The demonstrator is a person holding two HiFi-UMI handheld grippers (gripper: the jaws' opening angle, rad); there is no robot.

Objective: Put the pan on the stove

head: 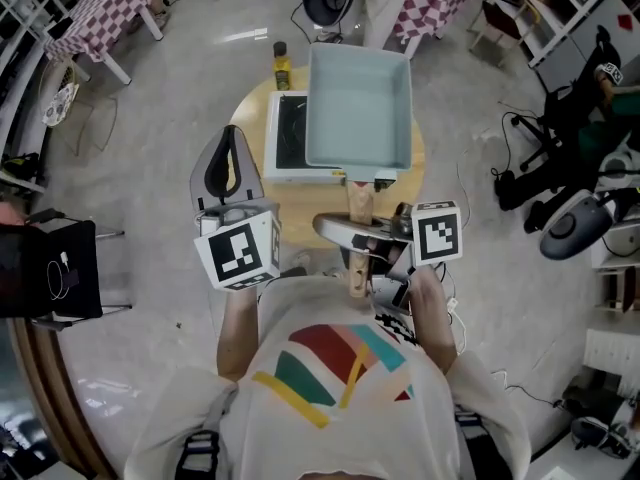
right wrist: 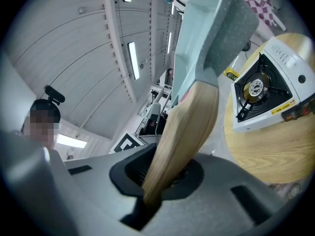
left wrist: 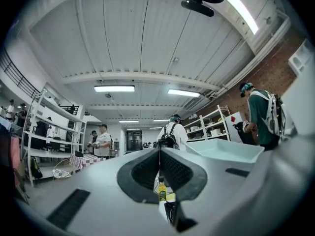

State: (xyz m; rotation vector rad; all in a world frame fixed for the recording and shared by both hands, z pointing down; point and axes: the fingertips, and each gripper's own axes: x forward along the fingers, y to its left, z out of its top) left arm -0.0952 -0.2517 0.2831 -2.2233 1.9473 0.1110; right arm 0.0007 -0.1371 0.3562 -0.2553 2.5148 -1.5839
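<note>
A light blue square pan [head: 360, 108] hangs over the right side of a white single-burner stove [head: 285, 138] on a round wooden table [head: 300, 208]. Its wooden handle [head: 358, 238] points toward me, and my right gripper [head: 352, 233] is shut on it. In the right gripper view the handle [right wrist: 184, 132] runs up from between the jaws to the tilted pan [right wrist: 211, 28], with the stove [right wrist: 266, 90] below at right. My left gripper [head: 230, 143] hovers left of the stove, shut on nothing; its pads [left wrist: 147, 168] meet, and the pan [left wrist: 226, 150] shows at right.
A yellow oil bottle [head: 282, 66] stands at the table's far edge behind the stove. Checkered tables [head: 100, 18] stand at the back left and back right. A black chair [head: 50, 268] is at my left, and gear and cables [head: 560, 198] lie on the floor at right. People [left wrist: 172, 132] stand far off.
</note>
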